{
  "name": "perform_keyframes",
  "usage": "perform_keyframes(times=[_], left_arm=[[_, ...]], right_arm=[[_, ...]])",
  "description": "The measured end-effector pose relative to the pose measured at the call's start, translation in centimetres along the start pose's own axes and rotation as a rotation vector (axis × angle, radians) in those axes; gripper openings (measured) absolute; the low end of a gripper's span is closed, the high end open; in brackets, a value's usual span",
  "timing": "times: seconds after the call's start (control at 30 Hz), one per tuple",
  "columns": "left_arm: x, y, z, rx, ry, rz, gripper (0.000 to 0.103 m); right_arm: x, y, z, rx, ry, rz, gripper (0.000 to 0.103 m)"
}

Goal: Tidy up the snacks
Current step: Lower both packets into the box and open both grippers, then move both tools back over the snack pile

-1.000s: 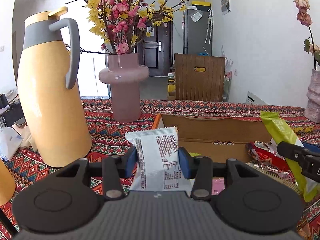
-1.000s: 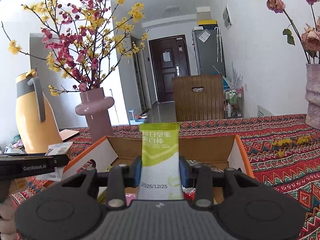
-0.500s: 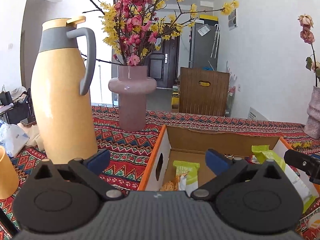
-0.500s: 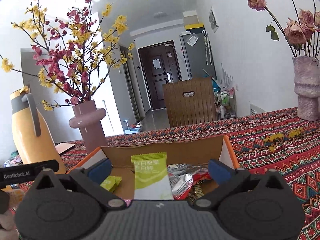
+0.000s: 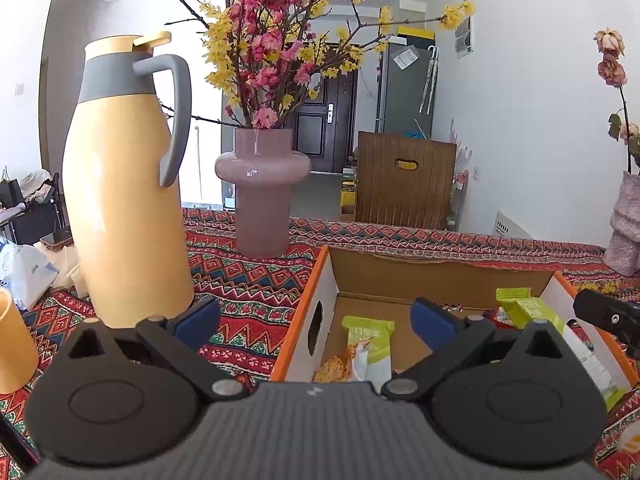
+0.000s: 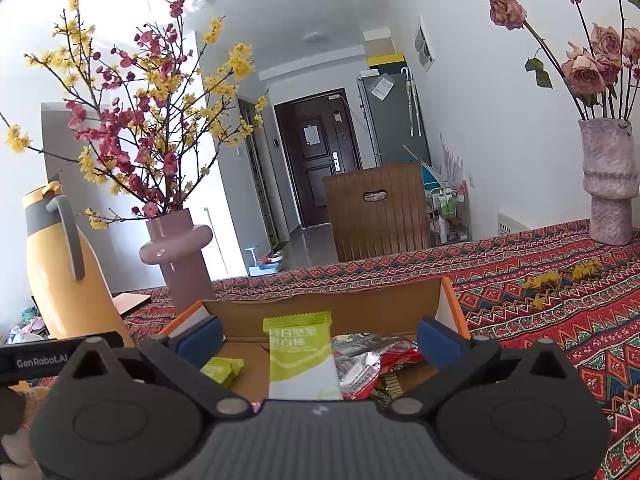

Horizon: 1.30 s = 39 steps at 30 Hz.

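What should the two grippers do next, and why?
Probably draw both back from the cardboard box to fetch more snacks. The left gripper and the right gripper have just opened wide and hold nothing; the green packet stands free inside the box, between the right pads without touching them.

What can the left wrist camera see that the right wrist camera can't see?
Only the left wrist view shows a small yellow cup at its left edge. Only the right wrist view shows red and silver foil snack packets in the box and a brown board behind the jug. Both show the orange-edged cardboard box, the yellow jug and the pink vase.
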<state>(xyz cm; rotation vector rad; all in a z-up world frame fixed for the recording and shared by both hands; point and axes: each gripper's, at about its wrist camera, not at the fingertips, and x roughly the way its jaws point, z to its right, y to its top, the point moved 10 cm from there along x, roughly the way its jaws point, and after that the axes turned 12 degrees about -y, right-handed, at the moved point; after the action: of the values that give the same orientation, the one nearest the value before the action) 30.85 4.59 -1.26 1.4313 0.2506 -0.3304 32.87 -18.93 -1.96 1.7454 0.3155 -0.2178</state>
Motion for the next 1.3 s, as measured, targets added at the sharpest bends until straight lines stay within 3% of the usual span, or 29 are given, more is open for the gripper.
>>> perform_keyframes(times=[0.33, 0.53, 1.03, 1.3], left_arm=[[-4.9, 2.3, 1.4, 0.002, -0.011, 0.058, 0.103], [-7.7, 2.0, 1.7, 0.031, -0.026, 0.067, 0.103], [-13.1, -3.6, 0.1, 0.039, -0.019, 0.017, 0.103], [-14.4, -8.3, -1.4, 0.013, -0.017, -0.071, 0.103]], right_arm=[[-4.4, 2.3, -1.7, -0.078, -0.001, 0.088, 0.103], [-7.9, 2.5, -1.8, -0.091, 0.010, 0.116, 0.103], [-13.3, -2.9, 0.1, -0.088, -0.016, 0.014, 0.103], [-15.3, -7.0, 0.4, -0.121, -0.024, -0.063, 0.103]])
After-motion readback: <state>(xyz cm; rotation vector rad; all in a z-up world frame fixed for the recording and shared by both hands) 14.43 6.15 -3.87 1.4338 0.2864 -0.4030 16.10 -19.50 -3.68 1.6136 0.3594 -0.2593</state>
